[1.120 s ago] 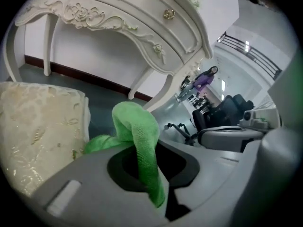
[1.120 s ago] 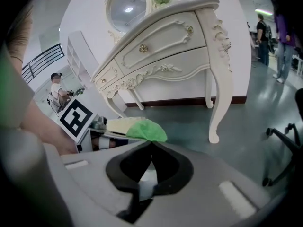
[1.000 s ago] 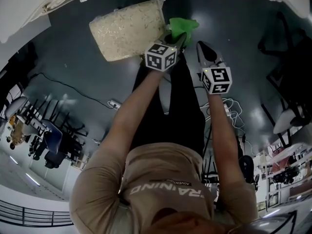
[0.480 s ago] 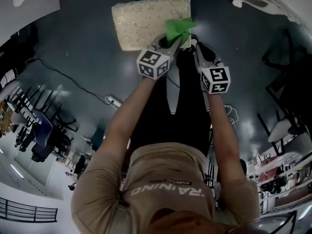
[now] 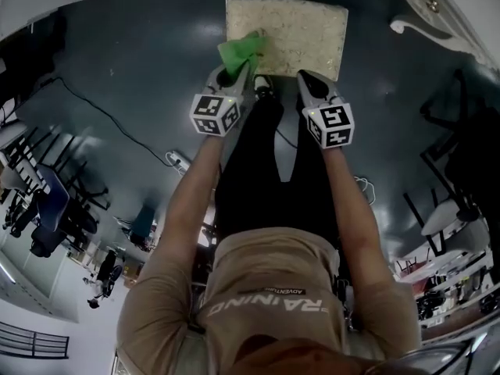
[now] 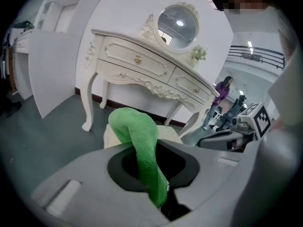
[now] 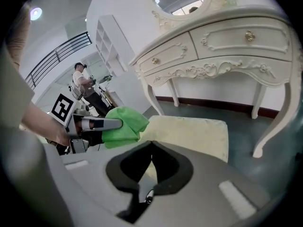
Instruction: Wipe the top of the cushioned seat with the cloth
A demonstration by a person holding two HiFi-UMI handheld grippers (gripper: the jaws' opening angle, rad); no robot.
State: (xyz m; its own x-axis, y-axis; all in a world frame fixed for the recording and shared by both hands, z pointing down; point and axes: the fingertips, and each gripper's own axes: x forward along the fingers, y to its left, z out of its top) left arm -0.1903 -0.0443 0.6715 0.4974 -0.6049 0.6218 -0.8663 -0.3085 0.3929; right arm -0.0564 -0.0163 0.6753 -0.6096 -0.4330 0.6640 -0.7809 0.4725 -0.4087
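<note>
A cream cushioned seat (image 5: 301, 33) lies ahead of me, also visible as the pale cushion (image 7: 189, 134) in the right gripper view. My left gripper (image 5: 234, 75) is shut on a green cloth (image 5: 242, 51), which hangs over the seat's near left corner. In the left gripper view the green cloth (image 6: 139, 143) runs up out of the closed jaws, hiding most of the seat (image 6: 168, 132). My right gripper (image 5: 306, 80) hovers at the seat's near edge, shut with nothing in it. From the right gripper view the cloth (image 7: 124, 124) and the left gripper (image 7: 111, 125) show at left.
A white carved dressing table (image 7: 222, 56) with a round mirror (image 6: 177, 25) stands just behind the seat. A white panel (image 6: 54, 67) leans at left. Dark grey floor (image 5: 141, 69) surrounds the seat, with a cable (image 5: 117, 135) and chairs (image 5: 55, 201) off to the left.
The seat has come closer and now sits squarely ahead. Both grippers have moved toward its near edge, and the cloth now overlaps the near left corner.
</note>
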